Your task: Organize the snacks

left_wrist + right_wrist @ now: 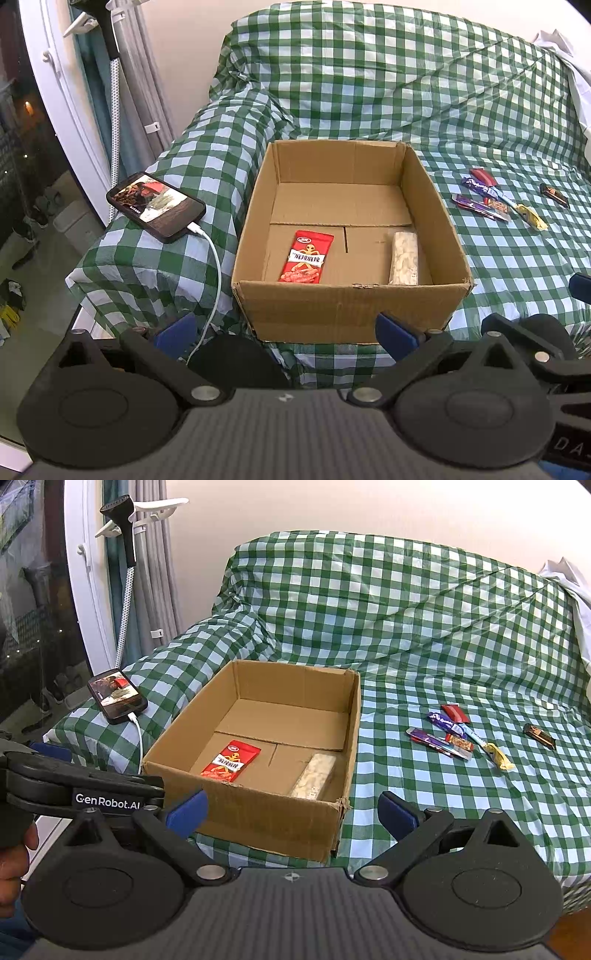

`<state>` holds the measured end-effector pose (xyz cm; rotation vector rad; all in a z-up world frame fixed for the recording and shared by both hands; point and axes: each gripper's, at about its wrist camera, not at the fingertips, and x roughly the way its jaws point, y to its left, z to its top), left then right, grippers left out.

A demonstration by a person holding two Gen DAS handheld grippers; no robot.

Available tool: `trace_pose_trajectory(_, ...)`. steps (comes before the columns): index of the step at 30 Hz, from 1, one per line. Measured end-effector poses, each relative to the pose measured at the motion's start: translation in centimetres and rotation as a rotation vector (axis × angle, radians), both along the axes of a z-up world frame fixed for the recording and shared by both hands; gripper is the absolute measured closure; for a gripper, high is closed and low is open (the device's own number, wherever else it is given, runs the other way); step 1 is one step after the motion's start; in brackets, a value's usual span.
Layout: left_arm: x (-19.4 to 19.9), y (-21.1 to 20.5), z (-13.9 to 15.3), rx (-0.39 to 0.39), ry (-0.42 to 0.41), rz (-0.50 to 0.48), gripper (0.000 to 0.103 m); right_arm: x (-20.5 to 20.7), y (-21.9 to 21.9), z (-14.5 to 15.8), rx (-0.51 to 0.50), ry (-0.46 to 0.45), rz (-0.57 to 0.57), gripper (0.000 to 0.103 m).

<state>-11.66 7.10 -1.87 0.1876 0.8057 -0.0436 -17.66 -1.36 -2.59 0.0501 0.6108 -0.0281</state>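
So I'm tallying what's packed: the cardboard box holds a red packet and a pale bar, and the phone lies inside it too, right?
Not quite. The phone lies outside the cardboard box, on the checked cloth to its left, as the left wrist view shows. The red packet and pale bar are indeed inside.

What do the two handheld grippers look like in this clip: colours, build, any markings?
Both the left gripper and the right gripper are matte black, with round pivot housings, silver pins and blue finger pads. The left one carries white "GenRobot.AI" lettering.
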Motion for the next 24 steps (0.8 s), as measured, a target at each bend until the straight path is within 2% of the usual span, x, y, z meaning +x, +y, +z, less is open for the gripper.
trace_pose_trajectory(24, 1.1, -0.4, -1.1, 0.022, 0.036, -0.011, 0.0, 1.0, -0.6, -1.4, 0.029, 0.029, -0.004, 0.004)
